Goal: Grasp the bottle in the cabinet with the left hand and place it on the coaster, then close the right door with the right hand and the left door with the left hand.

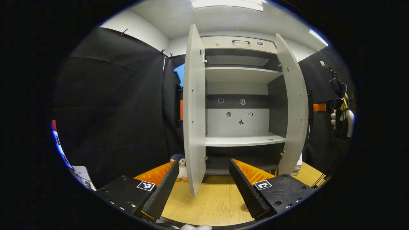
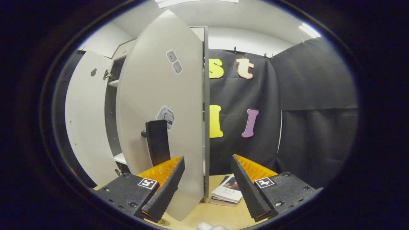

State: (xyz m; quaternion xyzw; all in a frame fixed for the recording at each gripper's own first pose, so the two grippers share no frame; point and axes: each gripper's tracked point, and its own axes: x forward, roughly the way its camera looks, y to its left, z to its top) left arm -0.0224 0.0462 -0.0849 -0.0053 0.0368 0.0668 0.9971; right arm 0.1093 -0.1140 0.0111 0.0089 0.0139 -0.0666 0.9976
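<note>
Matt cabinet doors [image 1: 195, 108], wood-grain table [image 1: 214, 201].

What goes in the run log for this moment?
left gripper: open, empty | right gripper: open, at right door | left door: open | cabinet shelves: no bottle visible

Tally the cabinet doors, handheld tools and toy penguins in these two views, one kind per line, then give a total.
Cabinet doors: 2, the left door and the right door, both open.
Tools: 2, the left tool and the right tool, both open.
Toy penguins: 1, the toy penguin on the table beside the left door.
Total: 5
</note>
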